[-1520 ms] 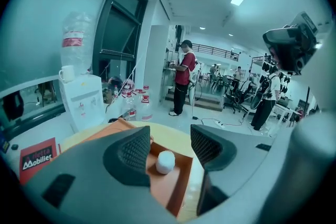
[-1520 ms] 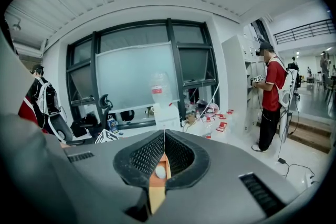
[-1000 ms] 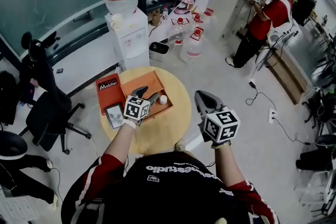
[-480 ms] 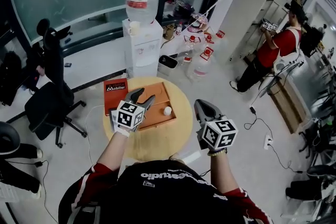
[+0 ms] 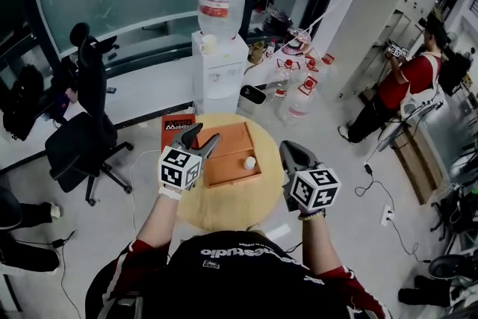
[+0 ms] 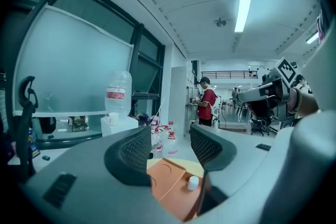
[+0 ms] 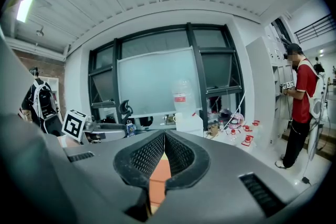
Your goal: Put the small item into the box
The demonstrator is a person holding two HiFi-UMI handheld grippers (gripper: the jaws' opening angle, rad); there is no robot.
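An open orange box (image 5: 228, 149) lies on the round wooden table (image 5: 231, 209). A small white item (image 5: 249, 162) sits inside it near the right side; the left gripper view shows this item (image 6: 193, 182) on the orange box floor (image 6: 170, 189). My left gripper (image 5: 200, 135) hovers over the box's left edge, open and holding nothing (image 6: 170, 147). My right gripper (image 5: 288, 151) hangs off the box's right side, shut with nothing held (image 7: 164, 150). Only a strip of the orange box (image 7: 157, 183) shows below its jaws.
The box's red lid (image 5: 176, 128) lies left of the box. Behind the table stand a water dispenser (image 5: 219, 67) and several bottles (image 5: 299, 90) on the floor. An office chair (image 5: 82, 138) is at the left. A person in red (image 5: 411, 82) stands far right.
The head view has swung, so the table sits further right and lower in frame. My left gripper has drawn back from over the box toward its left edge. The white item has stayed in the box.
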